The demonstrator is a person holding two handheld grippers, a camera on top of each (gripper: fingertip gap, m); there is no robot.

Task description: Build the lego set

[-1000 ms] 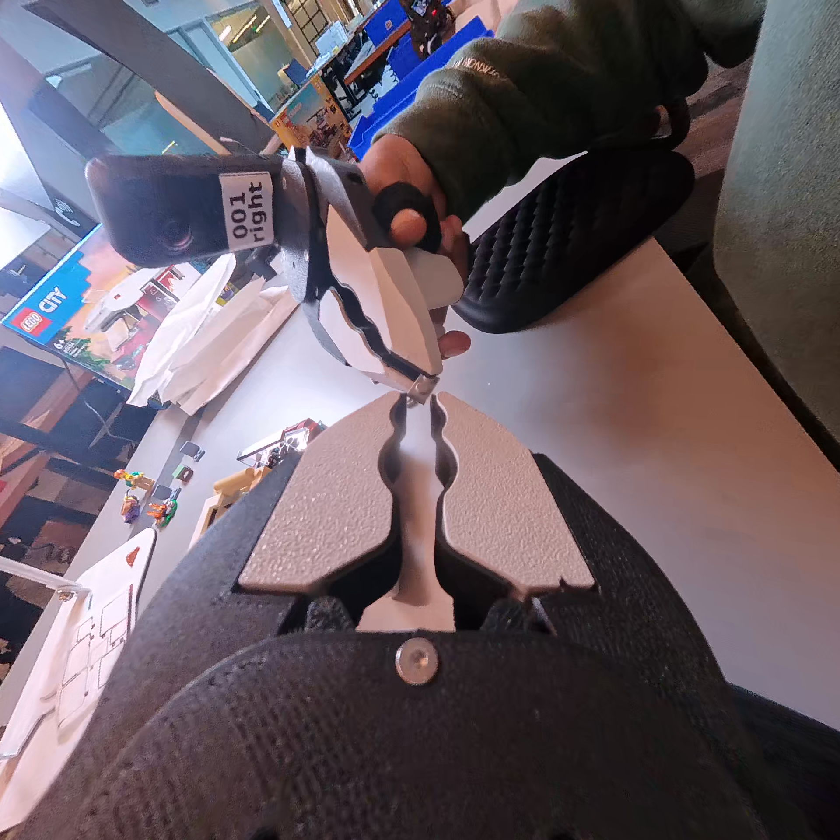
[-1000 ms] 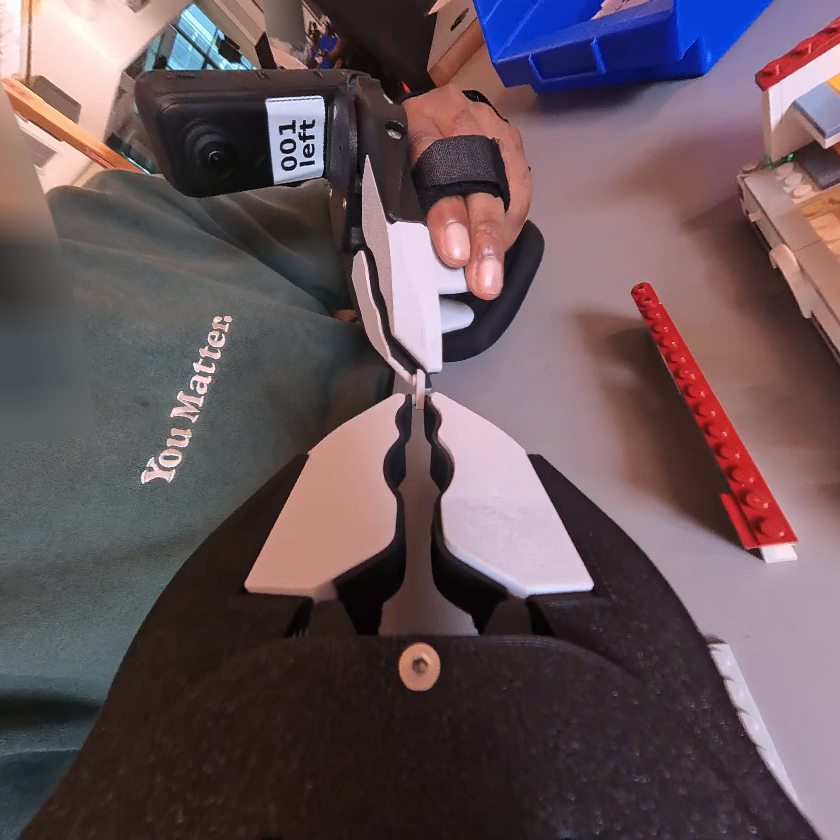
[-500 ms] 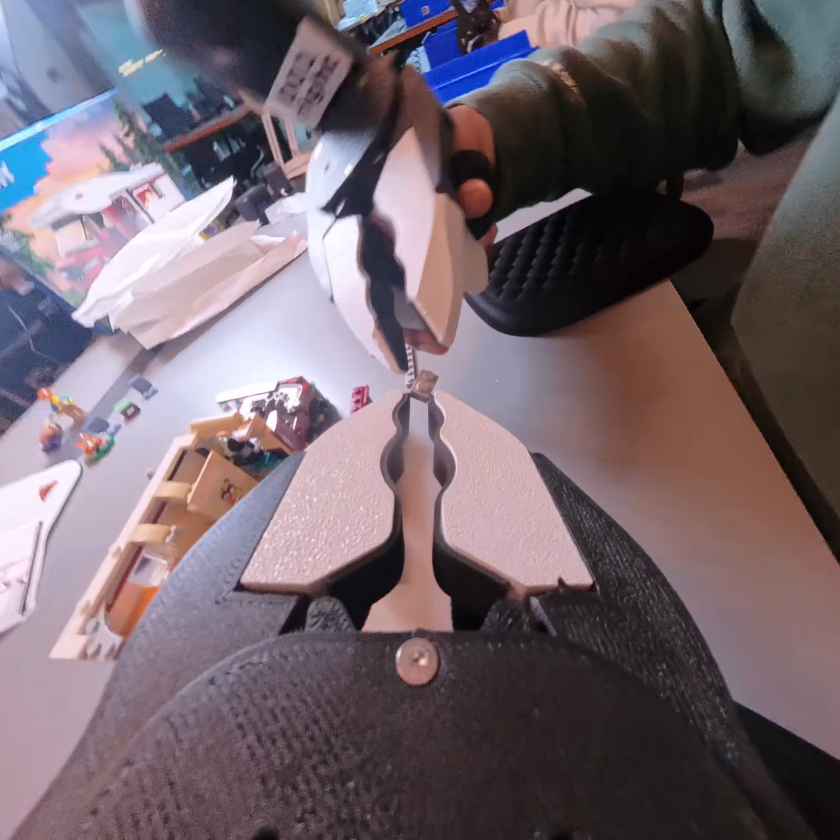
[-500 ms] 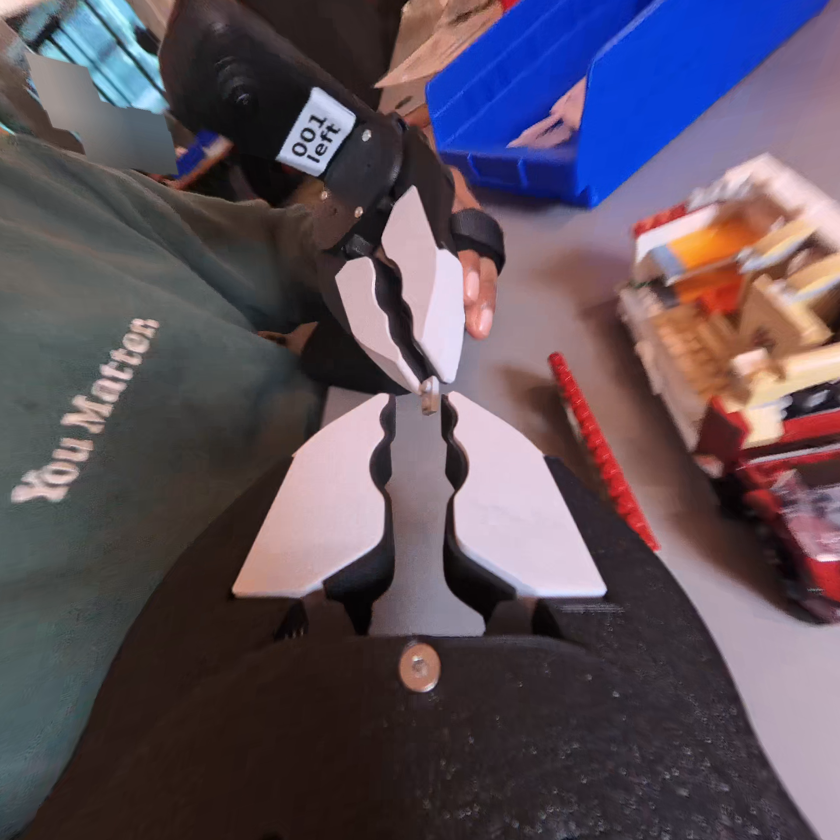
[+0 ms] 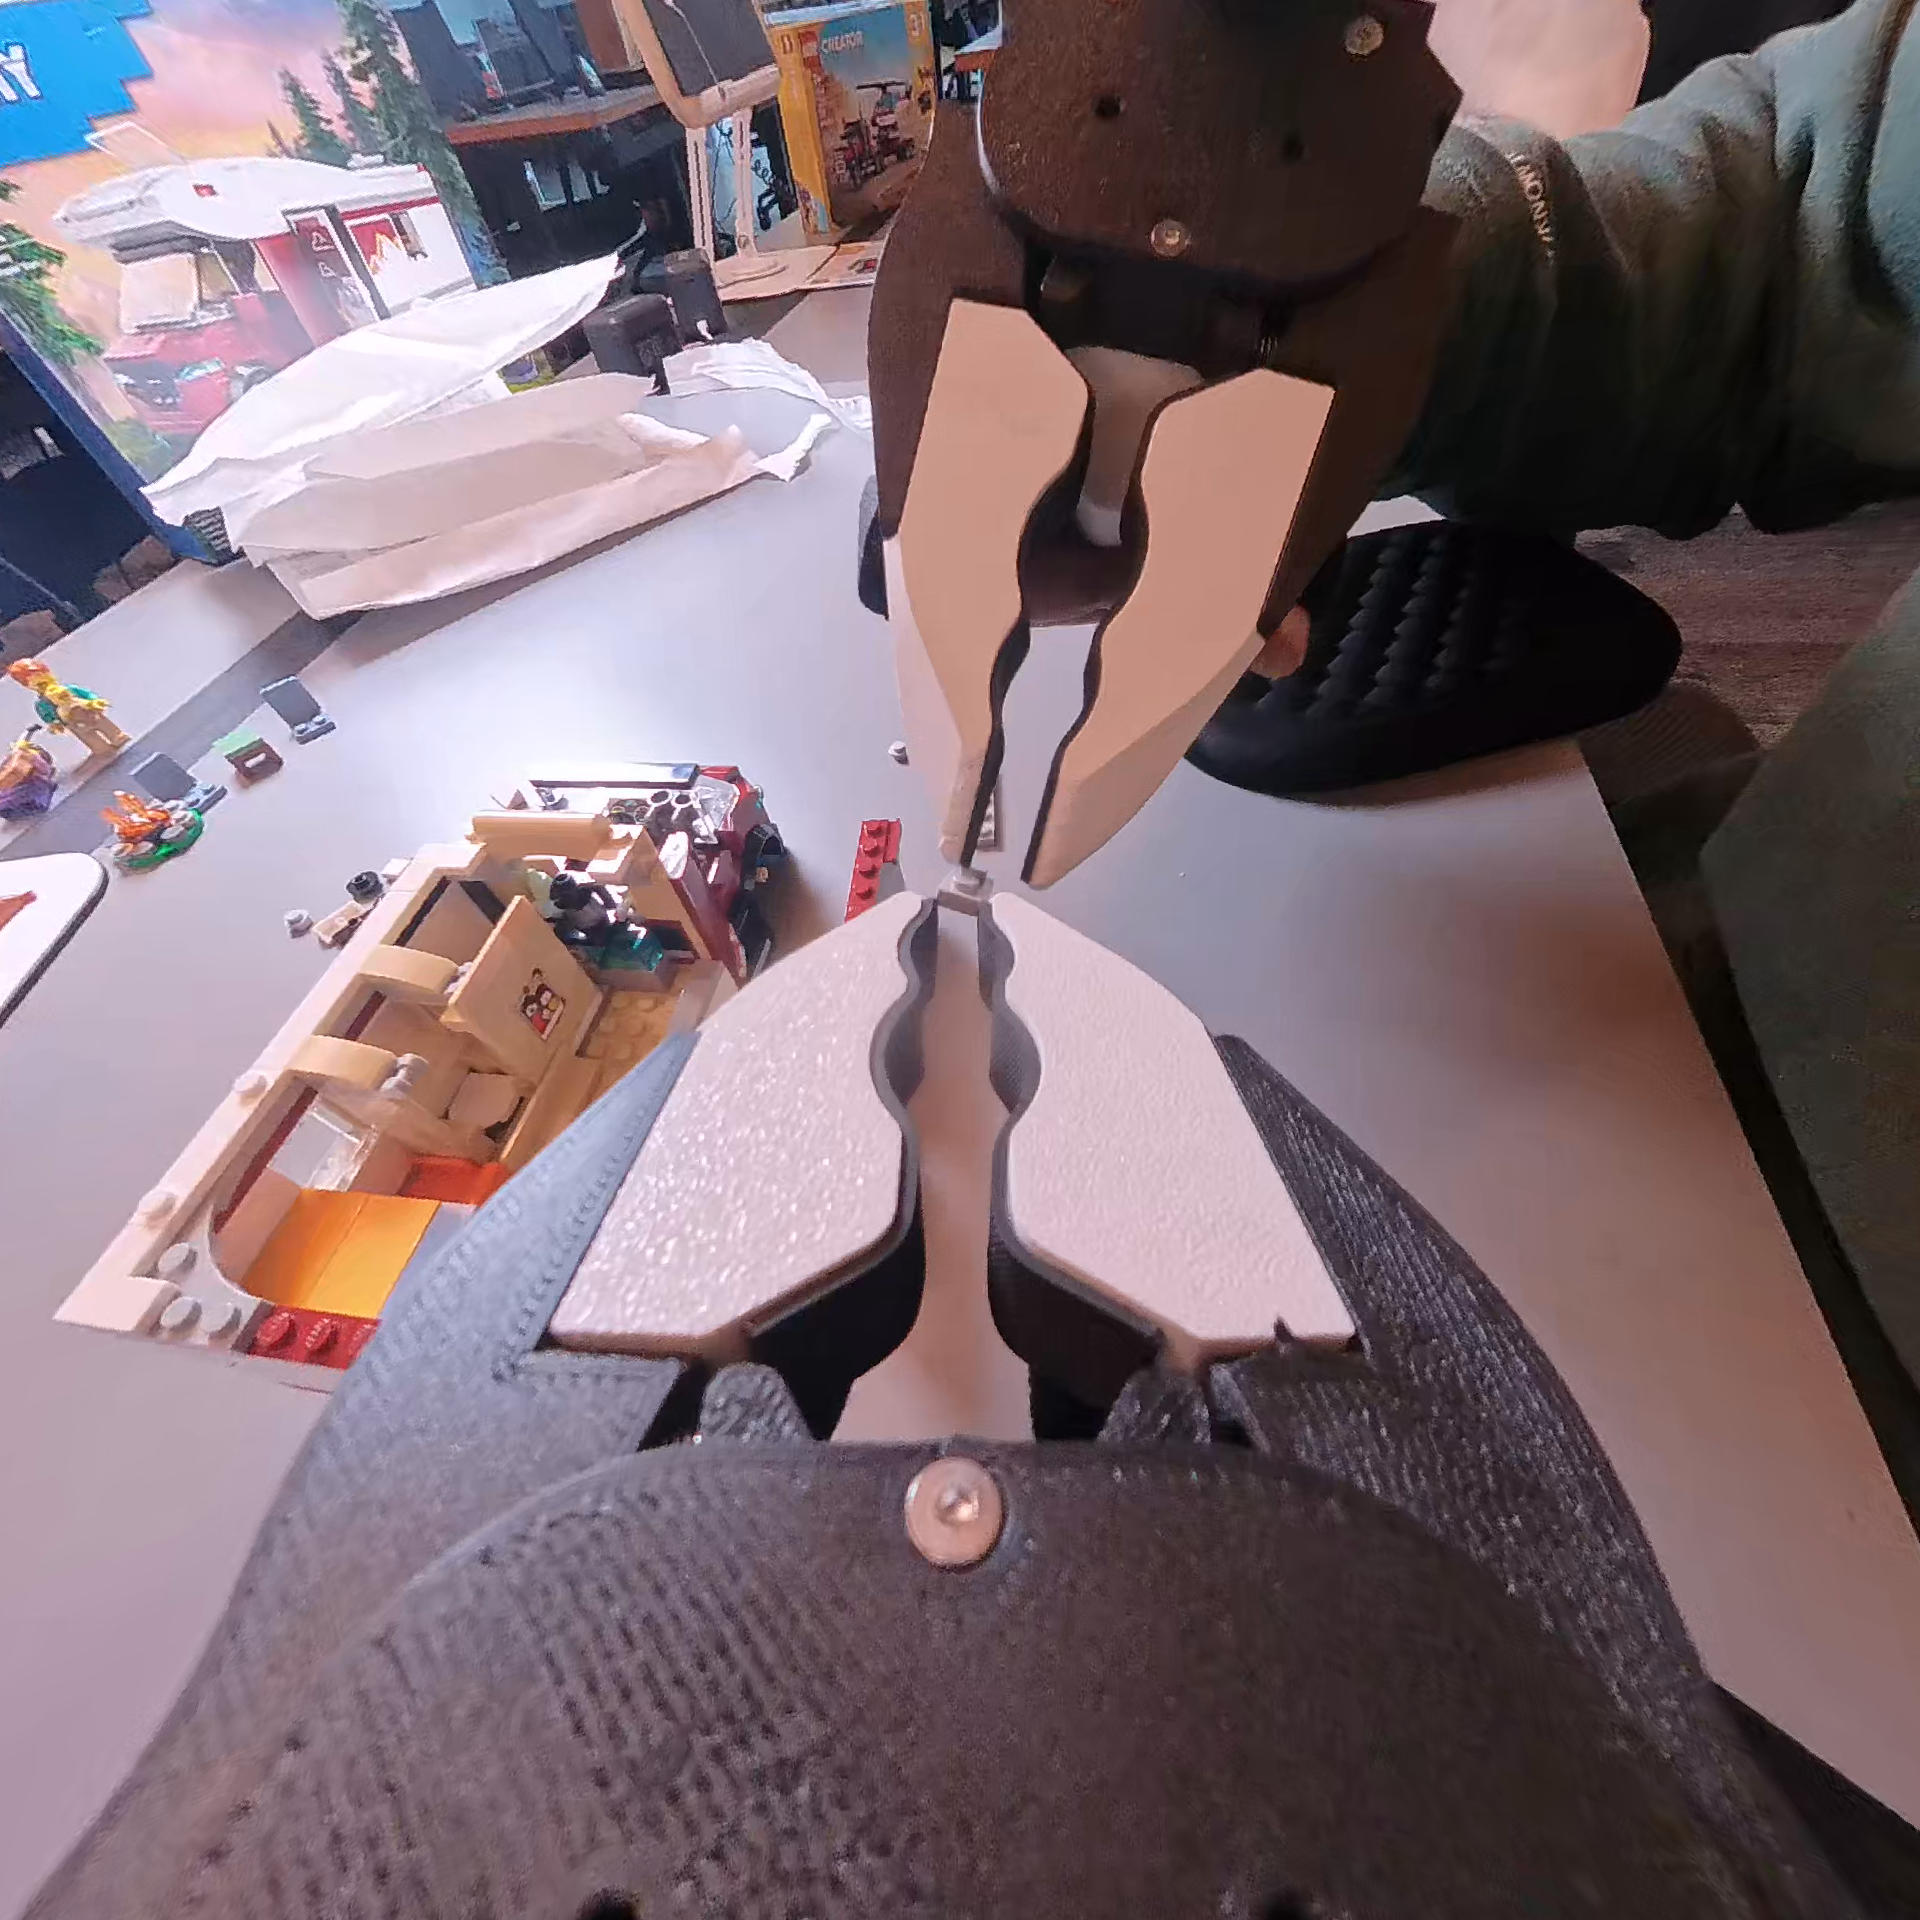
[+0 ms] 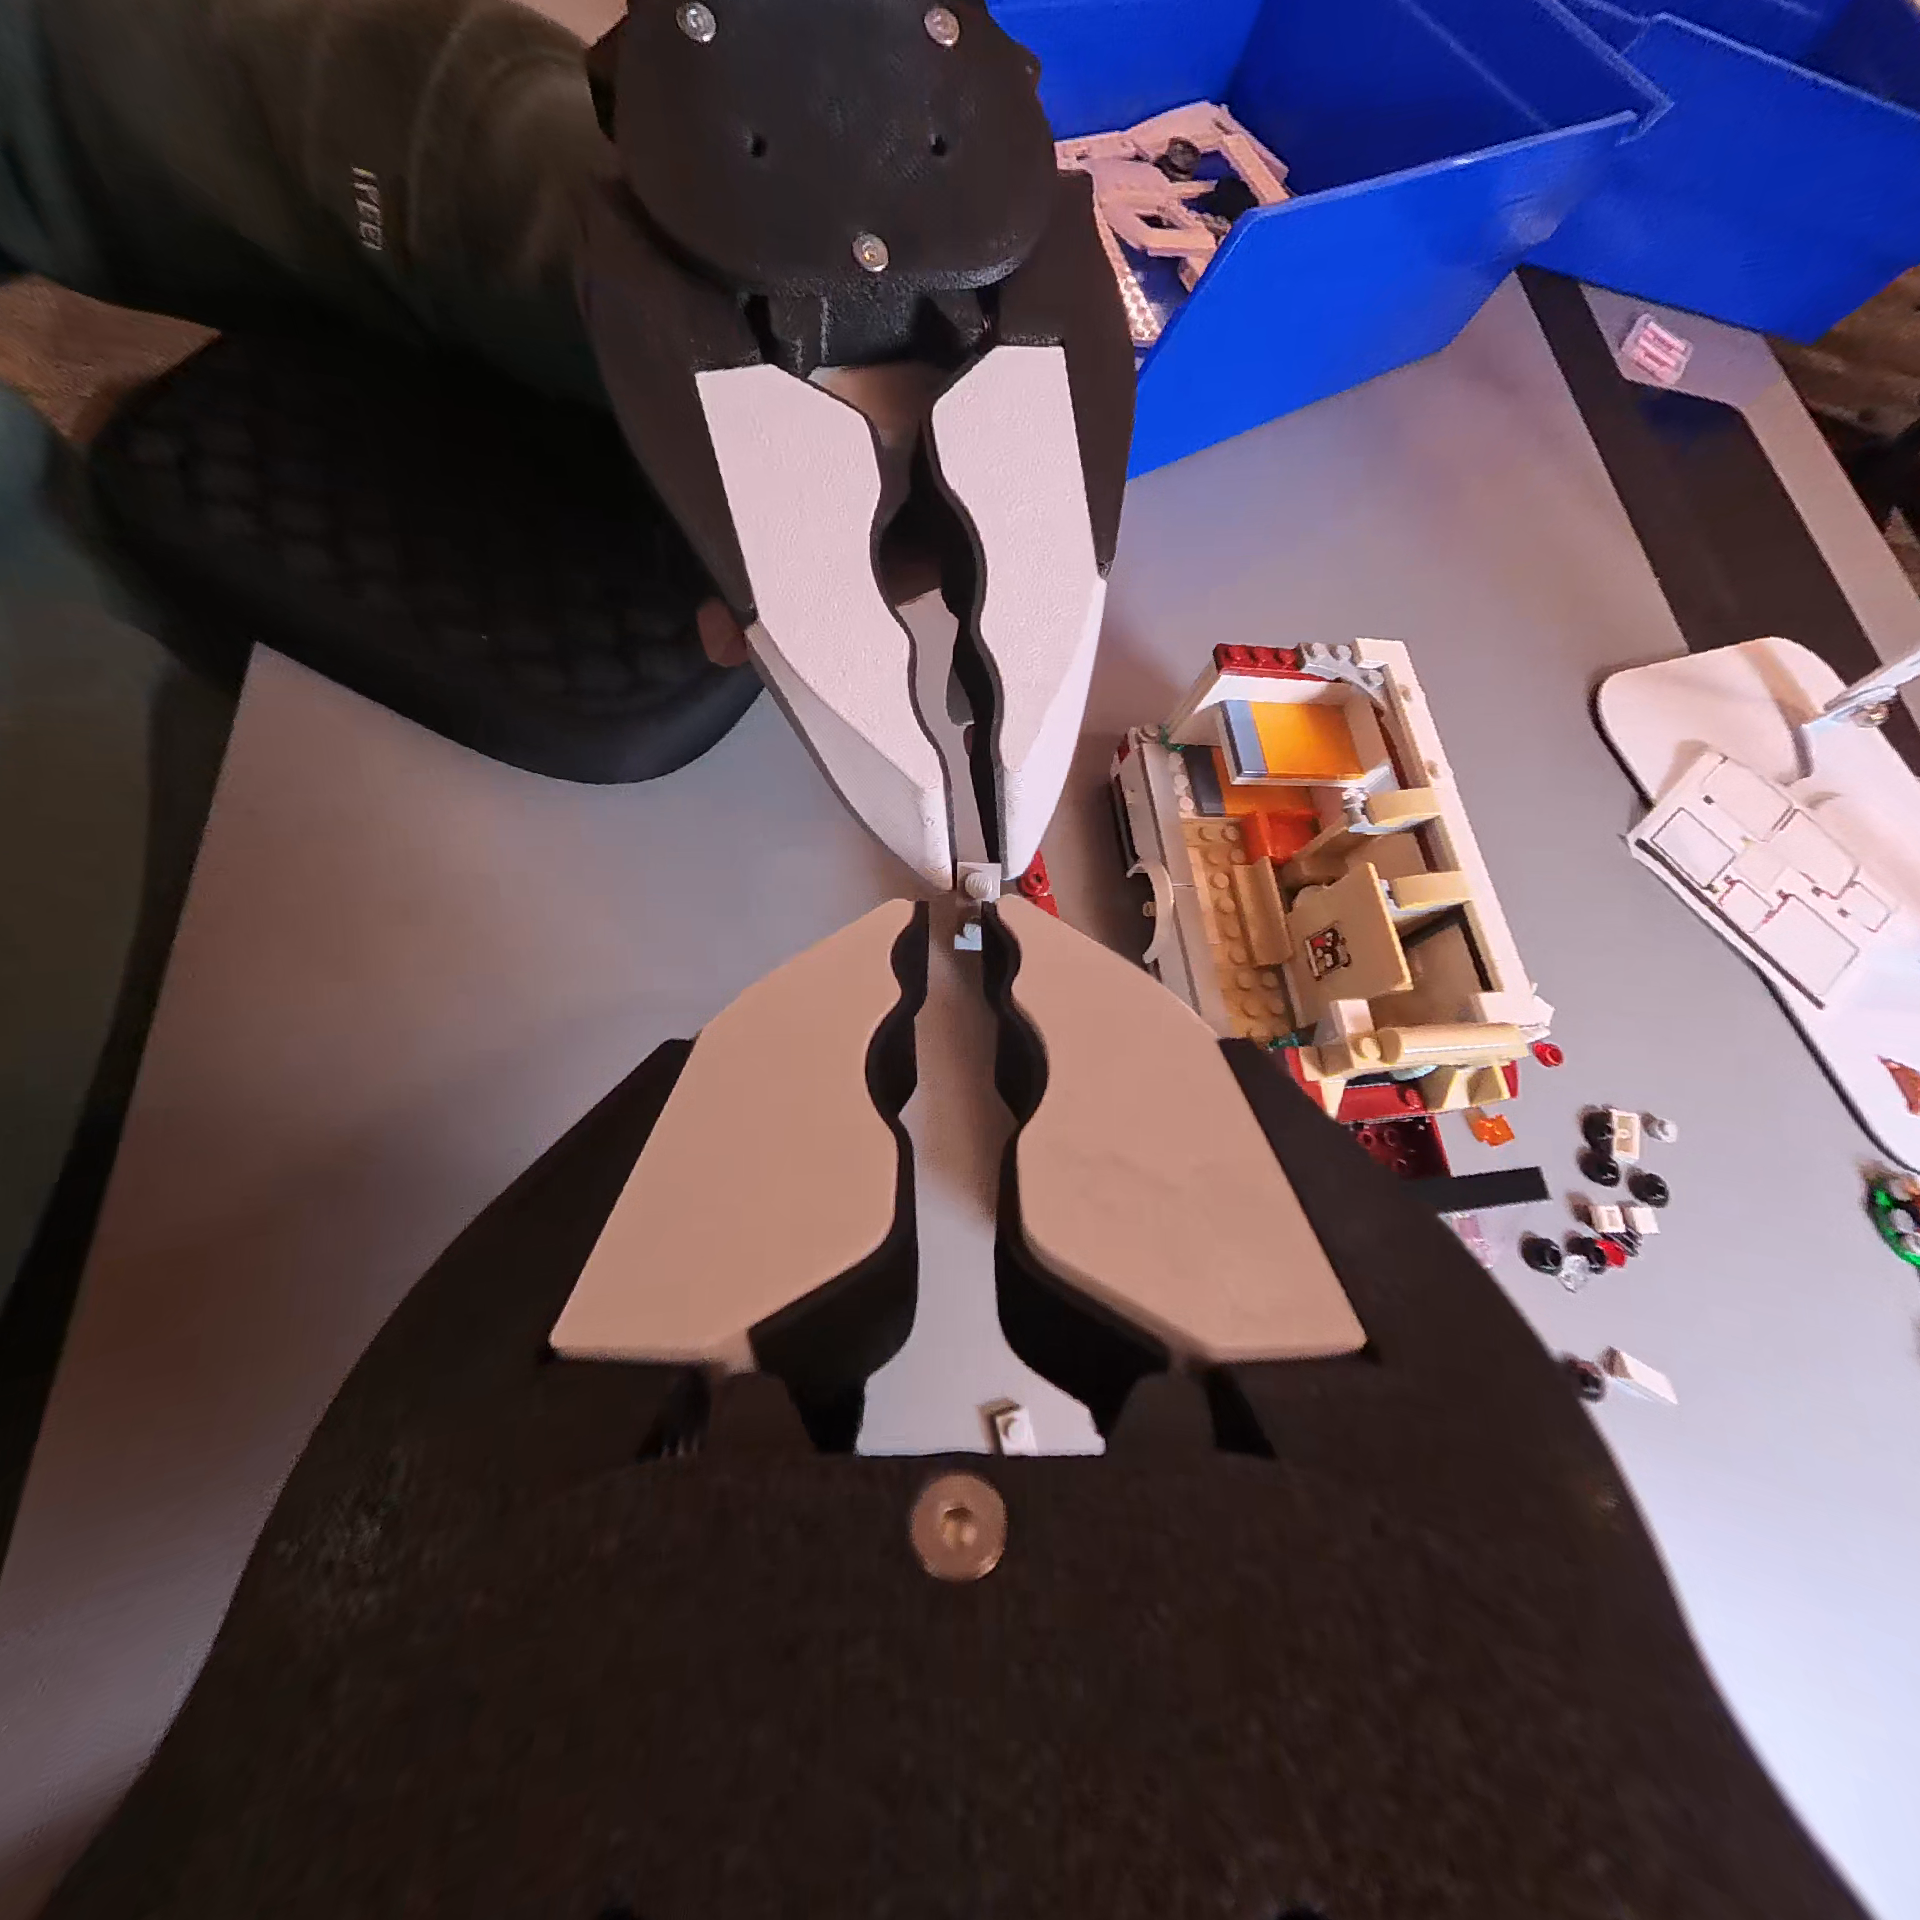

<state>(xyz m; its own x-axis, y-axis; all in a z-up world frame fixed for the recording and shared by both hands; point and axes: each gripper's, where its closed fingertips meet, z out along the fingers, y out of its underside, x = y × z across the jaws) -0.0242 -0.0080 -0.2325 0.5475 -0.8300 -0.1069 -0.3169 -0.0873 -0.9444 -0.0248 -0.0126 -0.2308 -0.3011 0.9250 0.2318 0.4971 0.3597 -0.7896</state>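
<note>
Right gripper [image 5: 1000,868] opened; left gripper [image 5: 961,906] pinches grey stud [image 5: 964,891].

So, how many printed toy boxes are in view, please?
2: a large box at far left behind the white paper, a smaller box farther back. Others may be hidden.

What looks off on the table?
Nothing broken or spilled. The brick camper sits roofless with its interior exposed, tiny loose pieces lie scattered beside it, and white paper bags lie crumpled behind it.
</note>
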